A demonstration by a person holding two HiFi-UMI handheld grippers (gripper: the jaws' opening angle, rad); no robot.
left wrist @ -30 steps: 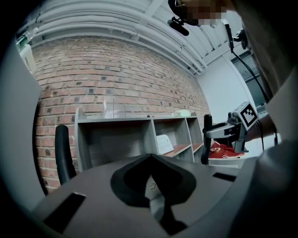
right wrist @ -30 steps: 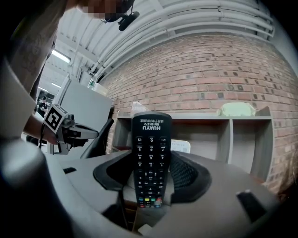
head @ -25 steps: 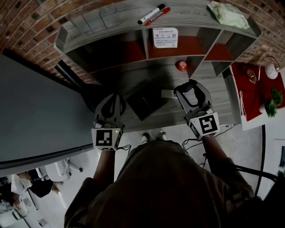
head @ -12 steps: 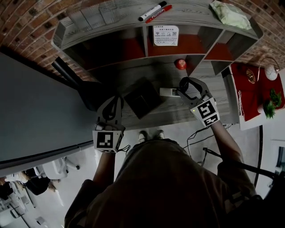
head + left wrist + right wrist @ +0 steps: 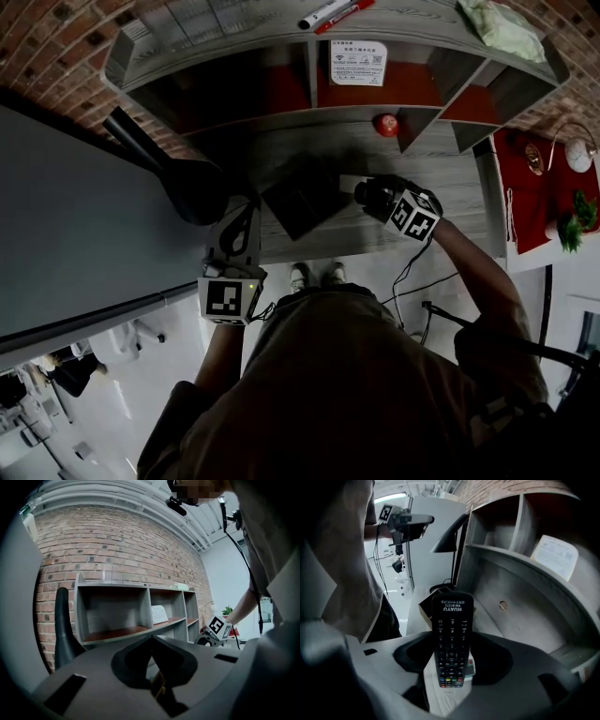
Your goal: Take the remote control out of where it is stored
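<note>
Right tool (image 5: 452, 653) stands wide open, not clamped, astride the remote control (image 5: 452, 620), which points straight ahead between its jaws over the counter (image 5: 520, 620); judged light, rigid, smooth-cased, best pinched across its long edges near mid-length; left tool (image 5: 152, 641) shut, empty

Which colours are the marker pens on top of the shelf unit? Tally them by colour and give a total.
White marker with black cap: 1
Red marker: 1
Total: 2
</note>
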